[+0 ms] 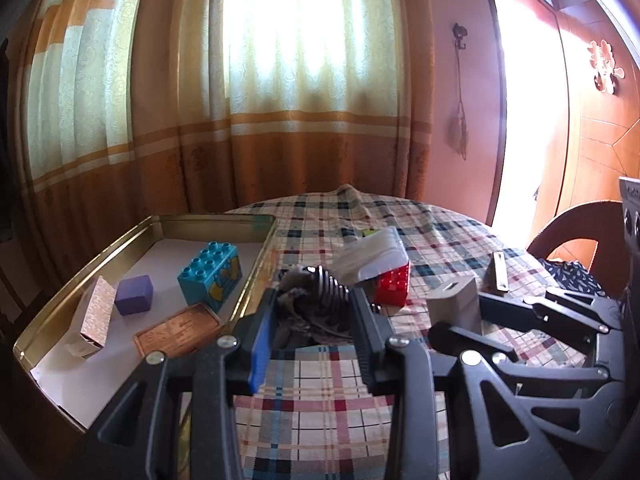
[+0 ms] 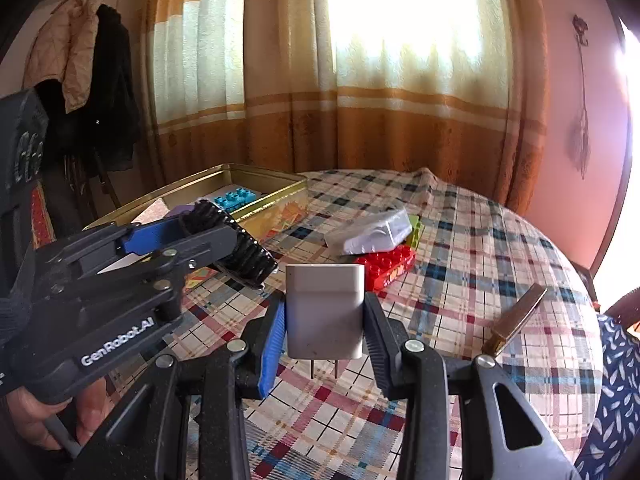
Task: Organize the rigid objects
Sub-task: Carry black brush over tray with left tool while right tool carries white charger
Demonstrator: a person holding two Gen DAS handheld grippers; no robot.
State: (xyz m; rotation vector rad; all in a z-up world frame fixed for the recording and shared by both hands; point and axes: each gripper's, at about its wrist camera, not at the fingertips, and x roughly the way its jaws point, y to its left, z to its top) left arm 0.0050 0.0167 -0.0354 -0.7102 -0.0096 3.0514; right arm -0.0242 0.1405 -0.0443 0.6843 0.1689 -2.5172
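Tin tray [image 1: 120, 245] sits at the left edge of the checked table [image 1: 320, 400], already holding 4 pieces: a small box, a purple cube [image 1: 134, 294], a blue brick [image 1: 211, 269] and a brown slab. Right of the tray, the left gripper [image 1: 312, 312] pinches a black ribbed toy [image 1: 329, 285]. Further right, the right gripper [image 2: 325, 320] clamps a white charger [image 2: 325, 310], prongs down. Both look mid-carry, I judge; next comes swinging each toward the tray and releasing. A red brick [image 2: 386, 266] waits beyond.
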